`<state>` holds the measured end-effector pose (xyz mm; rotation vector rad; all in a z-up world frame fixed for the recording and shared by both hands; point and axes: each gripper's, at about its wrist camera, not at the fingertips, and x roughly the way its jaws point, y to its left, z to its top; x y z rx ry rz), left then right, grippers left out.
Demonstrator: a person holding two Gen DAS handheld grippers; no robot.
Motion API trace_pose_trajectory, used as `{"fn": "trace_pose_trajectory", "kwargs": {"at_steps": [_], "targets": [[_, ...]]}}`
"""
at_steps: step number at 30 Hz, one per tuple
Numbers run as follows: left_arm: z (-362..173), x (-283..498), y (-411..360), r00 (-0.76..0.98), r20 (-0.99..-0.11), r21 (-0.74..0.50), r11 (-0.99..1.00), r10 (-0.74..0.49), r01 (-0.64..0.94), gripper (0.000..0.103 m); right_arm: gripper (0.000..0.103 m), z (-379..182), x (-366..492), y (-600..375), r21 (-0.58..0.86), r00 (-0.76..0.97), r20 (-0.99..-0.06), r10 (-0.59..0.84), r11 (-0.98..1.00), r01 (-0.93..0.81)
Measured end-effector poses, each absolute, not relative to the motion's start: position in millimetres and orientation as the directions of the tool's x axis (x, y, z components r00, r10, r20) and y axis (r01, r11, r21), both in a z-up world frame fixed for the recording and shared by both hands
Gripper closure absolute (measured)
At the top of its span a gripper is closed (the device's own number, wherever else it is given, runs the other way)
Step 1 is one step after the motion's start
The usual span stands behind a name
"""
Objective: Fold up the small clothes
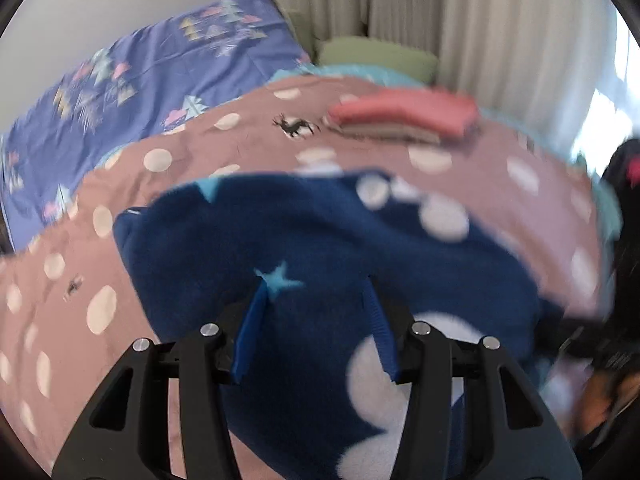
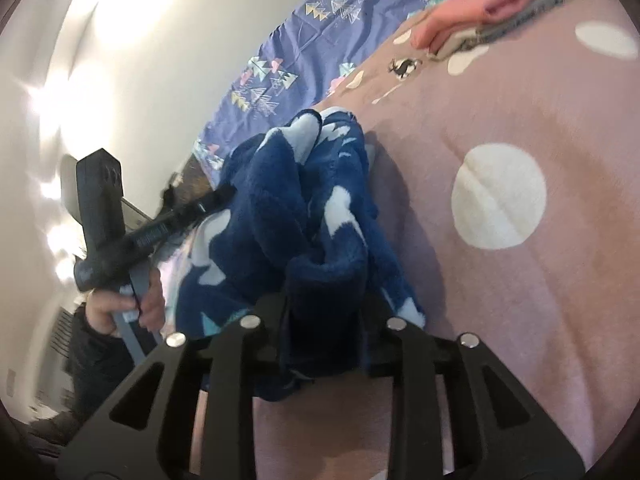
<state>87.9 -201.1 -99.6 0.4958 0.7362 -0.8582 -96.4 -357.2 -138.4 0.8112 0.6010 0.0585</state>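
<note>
A dark blue fleece garment [image 1: 320, 232] with white patches and light blue stars lies bunched on the pink dotted blanket [image 1: 400, 148]. My left gripper [image 1: 316, 284] has its blue fingers [image 1: 252, 328] spread apart over the fleece, which fills the gap between them. In the right wrist view the same garment [image 2: 304, 200] is bunched up and lifted, and my right gripper [image 2: 324, 280] is shut on a thick fold of it. The left gripper's body shows at the left of the right wrist view, in a hand [image 2: 120, 304].
A folded stack with a coral pink piece on top [image 1: 404, 114] sits farther back on the blanket; it also shows in the right wrist view [image 2: 480, 12]. A purple sheet with tree prints [image 1: 152, 68] lies to the left. Green cushions [image 1: 376, 56] and curtains [image 1: 480, 20] are behind.
</note>
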Motion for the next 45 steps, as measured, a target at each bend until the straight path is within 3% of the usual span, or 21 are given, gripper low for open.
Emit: {"fn": "trace_pose_trajectory", "kwargs": {"at_steps": [2, 7, 12, 19, 25, 32, 35, 37, 39, 42, 45], "targets": [[-108.8, 79.4, -204.3, 0.480, -0.737, 0.179, 0.547, -0.476, 0.818, 0.054, 0.074, -131.9, -95.1, -350.0, 0.643, 0.825, -0.516, 0.232, 0.741, 0.194], [-123.5, 84.5, -206.1, 0.483, -0.745, 0.193, 0.543, -0.461, 0.817, 0.053, 0.074, -117.1, -94.7, -336.4, 0.536, 0.818, -0.553, 0.157, 0.819, 0.205], [-132.8, 91.2, -206.0, 0.463, -0.749, 0.158, 0.551, -0.474, 0.820, 0.052, 0.073, -116.8, -93.4, -334.4, 0.518, 0.816, -0.559, 0.148, 0.831, 0.203], [-139.9, 86.8, -212.6, 0.489, -0.743, 0.203, 0.543, -0.457, 0.815, 0.052, 0.072, -118.9, -95.5, -335.3, 0.511, 0.808, -0.570, 0.145, 0.833, 0.211], [-141.3, 86.0, -211.5, 0.495, -0.738, 0.201, 0.550, -0.459, 0.811, 0.052, 0.059, -110.9, -104.6, -339.0, 0.491, 0.810, -0.574, 0.116, 0.841, 0.227], [-141.6, 84.3, -211.6, 0.502, -0.733, 0.198, 0.562, -0.459, 0.803, 0.052, 0.064, -70.4, -111.2, -341.2, 0.491, 0.870, -0.473, 0.139, 0.861, 0.130], [-140.7, 83.7, -210.8, 0.508, -0.728, 0.199, 0.568, -0.460, 0.799, 0.052, 0.065, -69.4, -97.4, -326.5, 0.445, 0.859, -0.487, 0.156, 0.891, 0.090], [-138.5, 82.1, -209.1, 0.520, -0.716, 0.201, 0.576, -0.466, 0.792, 0.051, 0.065, -82.9, -83.6, -321.0, 0.419, 0.824, -0.545, 0.153, 0.901, 0.109], [-130.7, 76.6, -204.0, 0.557, -0.687, 0.223, 0.595, -0.466, 0.772, 0.042, 0.064, -105.0, -71.2, -322.2, 0.380, 0.778, -0.620, 0.104, 0.907, 0.182], [-105.9, 61.9, -190.1, 0.607, -0.642, 0.237, 0.632, -0.468, 0.738, 0.024, 0.063, -119.2, -69.4, -333.7, 0.459, 0.769, -0.622, 0.147, 0.864, 0.206], [-81.0, 30.3, -162.9, 0.630, -0.555, 0.231, 0.626, -0.544, 0.745, 0.011, 0.063, -116.6, -67.2, -335.0, 0.456, 0.767, -0.623, 0.153, 0.868, 0.198]]}}
